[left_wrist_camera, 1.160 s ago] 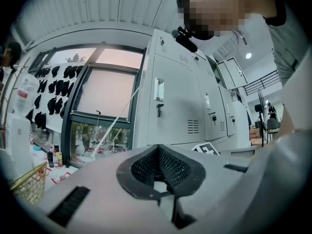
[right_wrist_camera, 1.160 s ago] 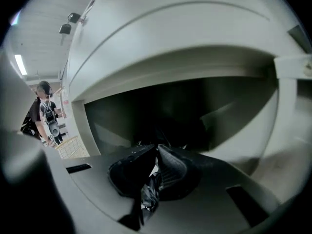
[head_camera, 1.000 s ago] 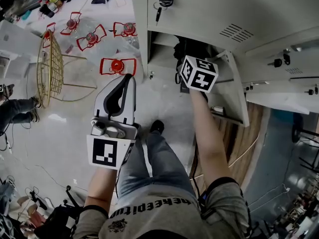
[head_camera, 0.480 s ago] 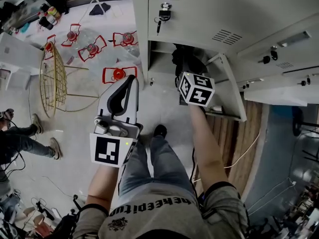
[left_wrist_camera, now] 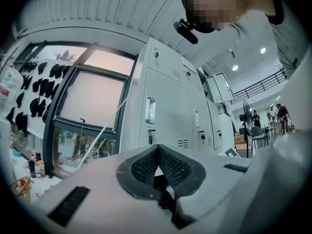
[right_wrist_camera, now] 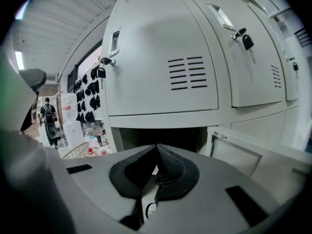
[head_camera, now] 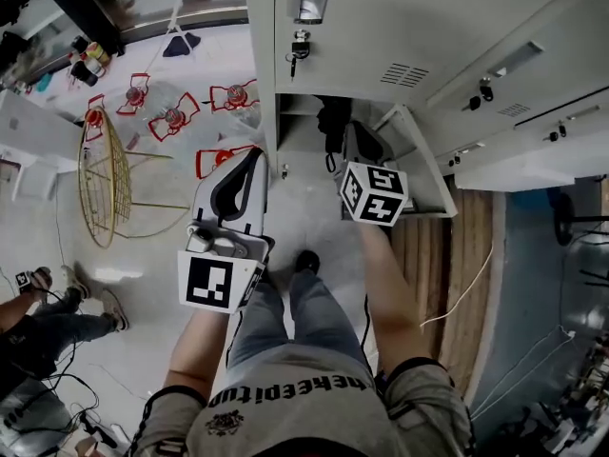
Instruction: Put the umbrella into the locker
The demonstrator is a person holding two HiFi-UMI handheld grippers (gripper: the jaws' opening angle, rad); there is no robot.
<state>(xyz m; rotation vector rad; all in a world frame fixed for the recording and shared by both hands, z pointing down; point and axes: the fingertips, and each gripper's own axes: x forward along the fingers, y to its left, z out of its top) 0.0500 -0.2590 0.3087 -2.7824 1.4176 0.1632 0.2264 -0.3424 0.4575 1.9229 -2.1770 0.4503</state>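
Note:
The grey locker bank (head_camera: 400,27) has one low compartment (head_camera: 319,122) open, its door (head_camera: 419,165) swung out to the right. A dark shape (head_camera: 332,127) inside it looks like the umbrella; the right gripper view shows only a dark opening (right_wrist_camera: 161,134). My right gripper (head_camera: 355,129) hangs just in front of that opening, and its jaws (right_wrist_camera: 157,146) are shut with nothing between the pads. My left gripper (head_camera: 259,152) is held over the floor left of the locker. Its jaws (left_wrist_camera: 157,149) are shut and empty too.
A gold wire basket (head_camera: 100,174) stands on the pale floor at left, with several red-framed objects (head_camera: 176,117) behind it. Keys hang from a locker door (head_camera: 299,46) above the open compartment. Another person (head_camera: 38,327) sits at lower left. A window wall (left_wrist_camera: 92,101) lies beyond the lockers.
Both grippers have risen. The right gripper has drawn back from the open compartment toward the body, still shut. The dark shape stays inside the locker.

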